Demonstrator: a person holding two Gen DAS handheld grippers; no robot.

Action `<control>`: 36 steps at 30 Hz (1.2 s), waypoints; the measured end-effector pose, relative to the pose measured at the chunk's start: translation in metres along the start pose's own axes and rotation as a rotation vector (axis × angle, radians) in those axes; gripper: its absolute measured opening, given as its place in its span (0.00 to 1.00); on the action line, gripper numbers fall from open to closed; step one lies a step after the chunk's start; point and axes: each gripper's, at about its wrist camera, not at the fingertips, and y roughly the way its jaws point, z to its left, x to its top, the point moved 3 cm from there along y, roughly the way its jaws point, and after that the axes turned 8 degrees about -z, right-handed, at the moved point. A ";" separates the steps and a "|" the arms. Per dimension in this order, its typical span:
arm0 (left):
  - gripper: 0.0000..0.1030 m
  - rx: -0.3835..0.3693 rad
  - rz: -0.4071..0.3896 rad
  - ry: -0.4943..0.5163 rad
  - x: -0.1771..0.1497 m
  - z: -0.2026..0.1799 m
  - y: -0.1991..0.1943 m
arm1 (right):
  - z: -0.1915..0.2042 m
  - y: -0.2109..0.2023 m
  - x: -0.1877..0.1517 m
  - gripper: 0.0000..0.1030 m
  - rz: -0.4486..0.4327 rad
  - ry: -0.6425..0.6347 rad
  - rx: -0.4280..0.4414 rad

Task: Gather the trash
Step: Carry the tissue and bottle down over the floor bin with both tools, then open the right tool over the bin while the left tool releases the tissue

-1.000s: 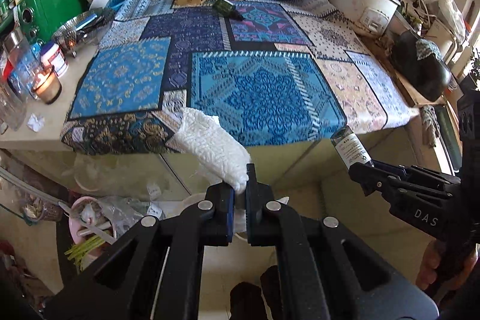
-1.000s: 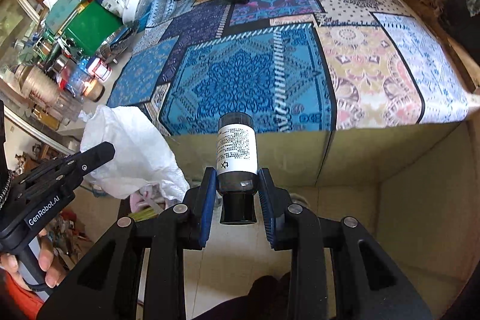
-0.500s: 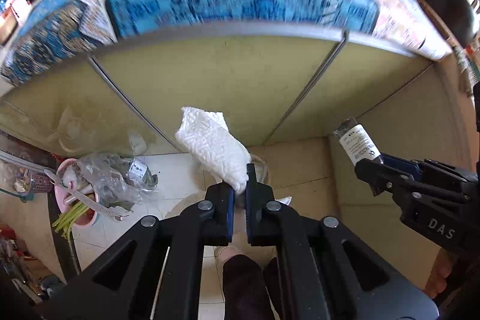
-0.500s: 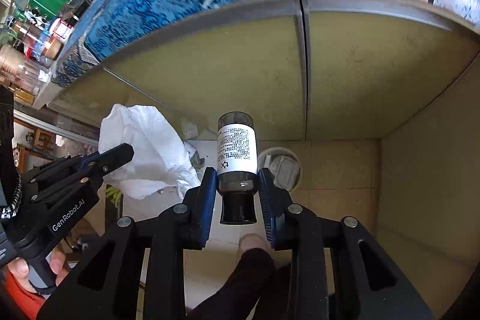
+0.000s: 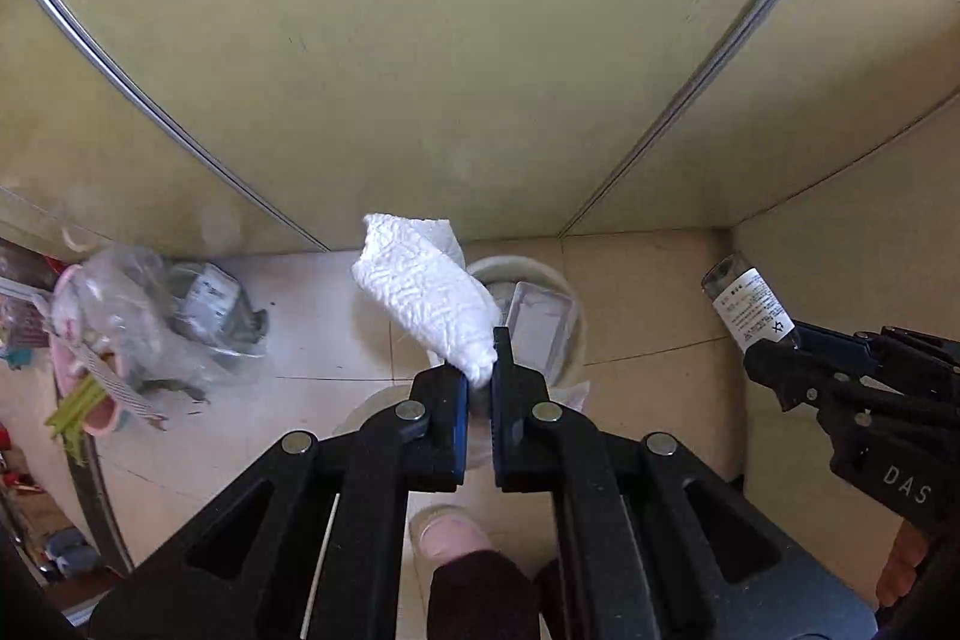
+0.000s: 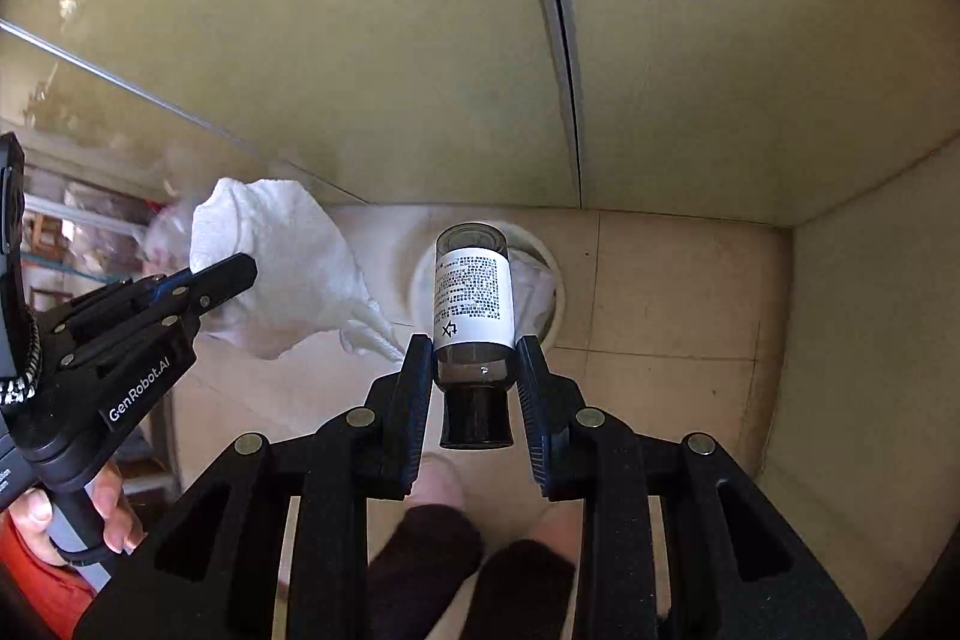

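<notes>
1. left gripper [image 5: 479, 388] is clenched on one corner of a crumpled paper towel [image 5: 429, 295]; the rest sticks out free past the tips.
2. right gripper [image 6: 474, 370] is clamped across a small bottle [image 6: 474, 298], pads on the glass just above its dark cap, base pointing away from the cam.
3. both items hang over the floor in front of the cabinet doors [image 5: 420, 40]; a round white bin [image 6: 555, 280] w/ trash already in it sits right below/behind them.
4. towel: prob v light, soft, floppy. a corner pinch is enough, but it could snag on a pad when let go, so open wide.
5. bottle: looks like glass, so stiff, smooth, maybe slippery & breakable. a grip low on the body near the cap seems ok; drop it close to the bin rather than from high.
6. pose: both grippers point steeply down toward the floor, side by side, left one beside the right. the person's hand [image 6: 78, 514] wraps the left handle, feet visible under the tools.
7. clutter: a clear plastic bag [image 5: 150, 322] of stuff lies on the floor off to the left, well apart from the bin.
</notes>
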 end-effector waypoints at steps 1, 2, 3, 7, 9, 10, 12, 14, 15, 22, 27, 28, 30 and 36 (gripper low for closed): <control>0.04 0.005 0.007 -0.002 -0.006 0.001 0.019 | -0.004 0.012 -0.004 0.25 0.004 -0.005 0.003; 0.04 0.008 0.015 -0.008 -0.013 0.004 0.036 | -0.008 0.028 -0.008 0.25 0.006 -0.008 0.008; 0.04 0.005 0.026 -0.015 -0.019 0.005 0.052 | -0.011 0.041 -0.010 0.25 0.007 -0.010 0.011; 0.04 -0.031 0.068 -0.047 -0.044 0.012 0.114 | -0.025 0.091 -0.025 0.25 0.015 0.004 0.038; 0.04 -0.055 0.081 -0.050 -0.055 0.012 0.139 | -0.029 0.112 -0.028 0.25 0.023 0.018 0.059; 0.04 -0.068 0.091 -0.049 -0.061 0.013 0.152 | -0.032 0.124 -0.031 0.25 0.025 0.023 0.070; 0.04 -0.096 0.117 -0.053 -0.073 0.013 0.175 | -0.026 0.144 -0.033 0.25 0.031 0.024 0.082; 0.04 -0.106 0.147 -0.057 -0.084 0.015 0.197 | -0.021 0.160 -0.029 0.25 0.038 0.020 0.090; 0.04 -0.121 0.158 -0.064 -0.089 0.016 0.207 | -0.019 0.168 -0.029 0.25 0.043 0.017 0.094; 0.04 -0.152 0.206 -0.067 -0.111 0.024 0.249 | -0.010 0.206 -0.026 0.25 0.068 -0.025 0.117; 0.09 -0.169 0.211 -0.059 -0.112 0.023 0.247 | -0.014 0.215 -0.024 0.26 0.087 -0.035 0.123; 0.11 -0.171 0.212 -0.061 -0.112 0.024 0.245 | -0.014 0.215 -0.024 0.26 0.084 -0.033 0.127; 0.17 -0.172 0.213 -0.065 -0.110 0.027 0.240 | -0.016 0.213 -0.022 0.26 0.085 -0.021 0.140; 0.17 -0.137 0.212 -0.075 -0.097 0.037 0.205 | -0.017 0.184 -0.015 0.26 0.086 -0.028 0.099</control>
